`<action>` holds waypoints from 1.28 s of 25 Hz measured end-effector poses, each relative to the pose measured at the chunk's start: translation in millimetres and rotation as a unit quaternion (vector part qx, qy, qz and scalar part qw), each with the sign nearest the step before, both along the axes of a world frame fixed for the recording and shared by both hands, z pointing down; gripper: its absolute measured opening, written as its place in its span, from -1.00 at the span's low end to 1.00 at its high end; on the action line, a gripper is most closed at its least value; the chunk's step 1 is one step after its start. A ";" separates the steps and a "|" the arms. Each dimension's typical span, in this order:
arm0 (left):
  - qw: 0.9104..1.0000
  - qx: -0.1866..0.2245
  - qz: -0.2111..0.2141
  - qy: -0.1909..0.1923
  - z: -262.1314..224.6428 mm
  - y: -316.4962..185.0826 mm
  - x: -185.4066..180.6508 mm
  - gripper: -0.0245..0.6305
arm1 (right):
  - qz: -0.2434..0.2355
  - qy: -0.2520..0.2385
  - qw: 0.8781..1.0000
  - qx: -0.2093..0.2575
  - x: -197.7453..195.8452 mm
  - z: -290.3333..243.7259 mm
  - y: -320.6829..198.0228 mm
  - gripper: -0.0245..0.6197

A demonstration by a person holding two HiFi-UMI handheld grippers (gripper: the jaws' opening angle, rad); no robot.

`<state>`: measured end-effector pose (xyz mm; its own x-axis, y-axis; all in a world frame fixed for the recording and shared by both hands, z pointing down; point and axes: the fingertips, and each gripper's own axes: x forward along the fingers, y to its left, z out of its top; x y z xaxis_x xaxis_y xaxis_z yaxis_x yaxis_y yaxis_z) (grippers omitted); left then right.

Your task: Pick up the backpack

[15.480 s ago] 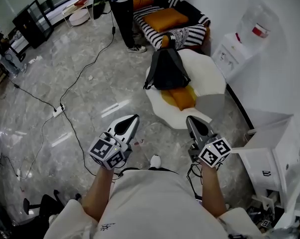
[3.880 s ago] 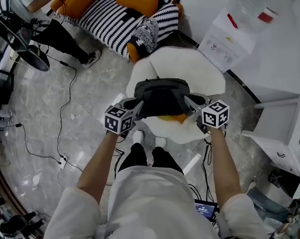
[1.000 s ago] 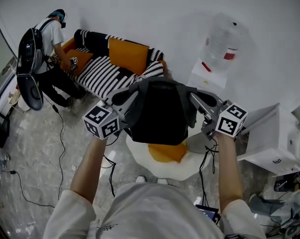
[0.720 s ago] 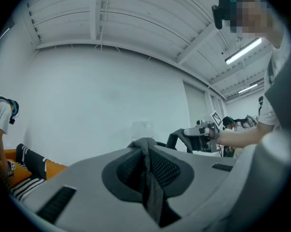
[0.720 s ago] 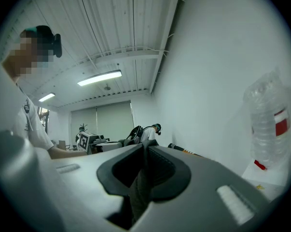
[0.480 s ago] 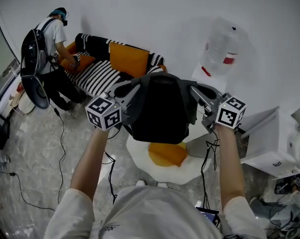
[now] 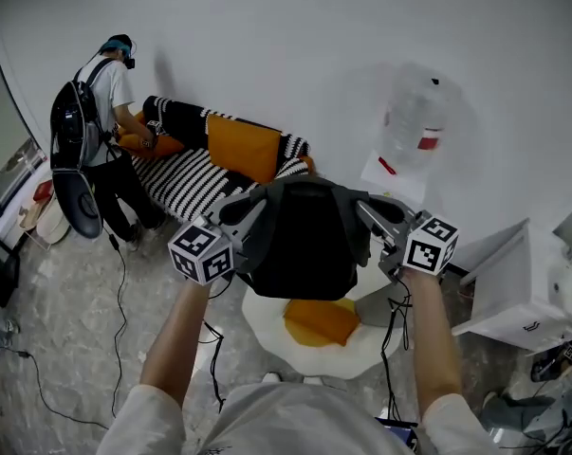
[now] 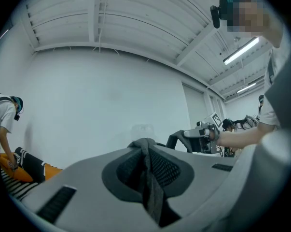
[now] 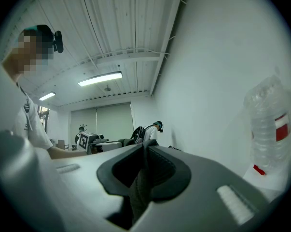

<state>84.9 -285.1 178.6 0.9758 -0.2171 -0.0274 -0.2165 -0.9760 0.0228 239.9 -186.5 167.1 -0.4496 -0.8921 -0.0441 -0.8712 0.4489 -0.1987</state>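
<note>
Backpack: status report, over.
Left gripper shut on backpack, right gripper likewise. Backpack hanging in the air above egg-shaped mat. Nothing in the way.

I stand in a mock living room inside a recording lab: striped sofa (image 7: 193, 166) with orange cushion (image 7: 240, 147), egg-shaped rug (image 7: 267, 328) and water dispenser (image 7: 411, 133) by a bare wall (image 7: 295, 45), cables (image 7: 121, 281) across the polished floor (image 7: 39, 335), another person (image 7: 103, 102) in head-mounted gear, strip lights (image 9: 99, 78) under a ribbed industrial ceiling (image 9: 116, 23).
</note>
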 end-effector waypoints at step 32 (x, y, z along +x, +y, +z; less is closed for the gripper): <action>1.000 0.014 0.006 0.013 -13.1 9.1 -4.3 -0.85 | 0.001 0.006 1.000 0.009 -2.6 -8.6 7.9 -0.82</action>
